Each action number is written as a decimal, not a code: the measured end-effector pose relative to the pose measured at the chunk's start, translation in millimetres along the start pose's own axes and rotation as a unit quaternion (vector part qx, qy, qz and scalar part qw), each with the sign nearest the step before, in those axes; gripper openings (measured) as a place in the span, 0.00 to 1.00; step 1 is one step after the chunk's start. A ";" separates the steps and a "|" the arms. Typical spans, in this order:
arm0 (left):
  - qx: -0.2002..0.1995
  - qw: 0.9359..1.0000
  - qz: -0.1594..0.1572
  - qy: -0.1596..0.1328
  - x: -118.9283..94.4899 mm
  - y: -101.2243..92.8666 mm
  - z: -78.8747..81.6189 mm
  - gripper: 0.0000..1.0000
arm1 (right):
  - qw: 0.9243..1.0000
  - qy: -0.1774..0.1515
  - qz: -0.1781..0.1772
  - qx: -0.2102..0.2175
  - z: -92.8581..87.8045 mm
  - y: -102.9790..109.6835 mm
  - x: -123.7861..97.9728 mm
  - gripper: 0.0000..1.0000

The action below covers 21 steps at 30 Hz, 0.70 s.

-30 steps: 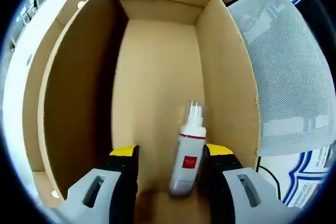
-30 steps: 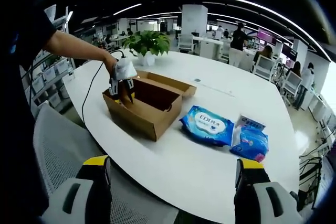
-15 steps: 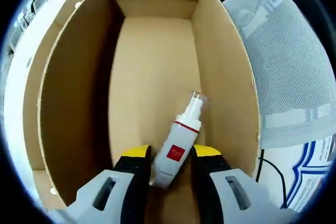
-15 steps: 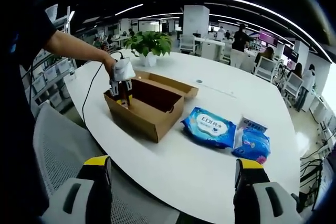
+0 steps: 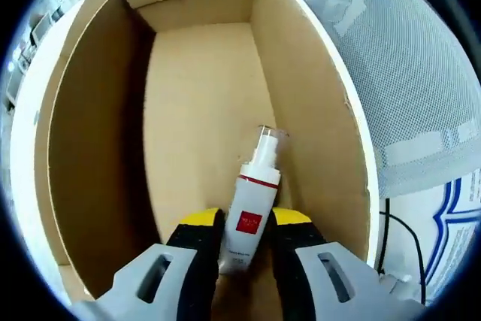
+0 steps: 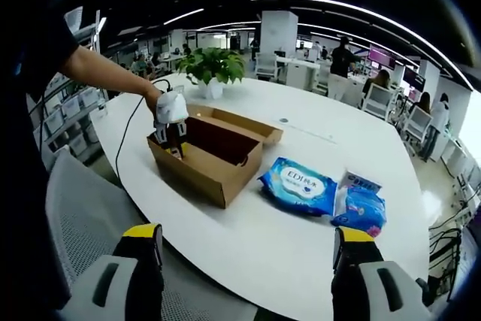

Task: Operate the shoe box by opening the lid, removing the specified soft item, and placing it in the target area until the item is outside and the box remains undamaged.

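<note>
A small white spray bottle with a red label (image 5: 250,212) is clamped between the left tongs (image 5: 244,223) inside the open brown cardboard shoe box (image 5: 203,110); its base is hidden. The right tongs (image 6: 248,249) are held wide apart, empty, above the white tabletop (image 6: 301,238).
</note>
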<state>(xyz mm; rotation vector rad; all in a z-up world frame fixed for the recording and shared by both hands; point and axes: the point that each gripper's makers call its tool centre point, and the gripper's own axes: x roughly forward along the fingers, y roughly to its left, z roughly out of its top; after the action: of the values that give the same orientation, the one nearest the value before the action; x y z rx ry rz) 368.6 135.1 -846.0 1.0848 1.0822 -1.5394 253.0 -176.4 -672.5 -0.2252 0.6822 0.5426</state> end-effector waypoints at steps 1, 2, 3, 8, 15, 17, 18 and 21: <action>0.005 1.000 0.003 -0.001 0.1 0.1 0.1 0.24 | 1.000 0.000 0.000 0.000 -0.3 0.3 0.1 0.94; 0.010 1.000 0.005 -0.002 0.1 0.1 0.5 0.24 | 1.000 0.000 0.000 0.000 -0.5 0.2 0.2 0.94; 0.012 1.000 0.008 -0.004 -0.1 -0.2 0.9 0.23 | 1.000 -0.001 0.000 0.000 -0.7 0.2 0.1 0.93; 0.016 0.999 0.028 -0.007 -3.1 3.1 4.1 0.22 | 1.000 -0.004 0.001 0.002 -0.4 0.7 -0.7 0.92; 0.028 0.998 0.050 -0.006 -10.7 6.4 7.8 0.21 | 1.000 -0.011 0.004 -0.002 3.0 1.3 -0.4 0.91; 0.025 0.998 0.057 -0.006 -13.4 8.3 8.1 0.20 | 1.000 -0.013 0.005 -0.003 4.1 1.5 -0.5 0.91; 0.023 0.998 0.063 -0.004 -15.4 9.5 7.8 0.20 | 1.000 -0.014 0.006 -0.003 4.4 1.7 -0.6 0.91; 0.019 0.997 0.074 -0.006 -20.1 11.7 8.6 0.20 | 1.000 -0.017 0.010 -0.003 5.7 2.7 -0.6 0.90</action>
<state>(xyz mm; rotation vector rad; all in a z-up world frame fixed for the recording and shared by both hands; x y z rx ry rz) 382.2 128.7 -826.4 1.1542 0.9463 -1.4524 254.2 -172.2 -667.8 -0.2140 0.6504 0.5662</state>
